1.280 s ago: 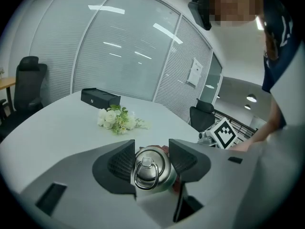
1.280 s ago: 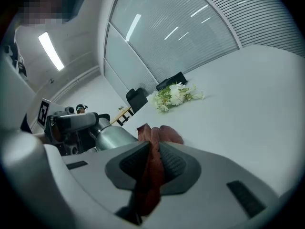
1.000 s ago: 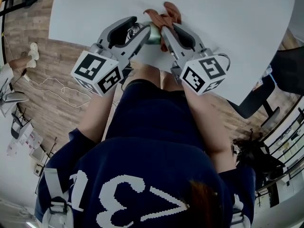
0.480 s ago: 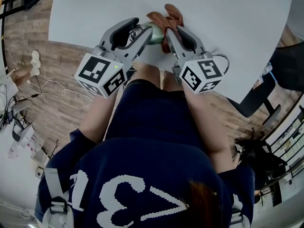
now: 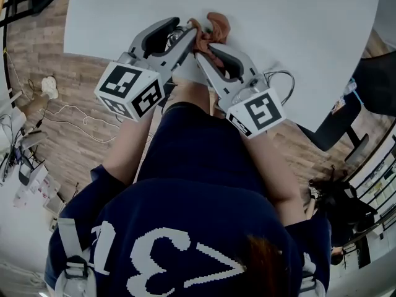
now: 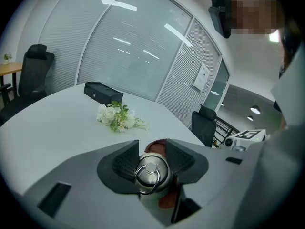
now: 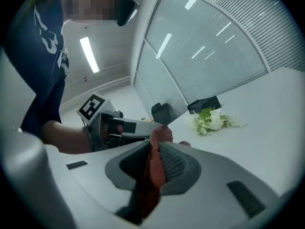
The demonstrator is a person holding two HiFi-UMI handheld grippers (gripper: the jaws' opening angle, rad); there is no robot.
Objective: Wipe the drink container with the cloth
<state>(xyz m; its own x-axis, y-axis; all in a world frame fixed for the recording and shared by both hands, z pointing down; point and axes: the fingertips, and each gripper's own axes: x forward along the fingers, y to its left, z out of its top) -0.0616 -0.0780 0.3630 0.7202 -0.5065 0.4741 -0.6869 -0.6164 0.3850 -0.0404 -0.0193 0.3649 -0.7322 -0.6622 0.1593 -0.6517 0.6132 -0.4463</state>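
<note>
A: Step in hand?
B: Wiping, seemingly. Left gripper (image 6: pixel 152 145), tilted down, clamped on the bottle (image 6: pixel 152 173) over the table's (image 5: pixel 297 36) near edge. Cloth (image 7: pixel 157 168) against the bottle's right side, pinched in the narrow right gripper (image 7: pixel 156 145), held near level.
A: Next?
B: Probably rub cloth along the bottle; left holds firm.

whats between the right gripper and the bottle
The reddish cloth, pinched in the right gripper and bunched against the bottle that the left gripper holds; the head view shows it.
</note>
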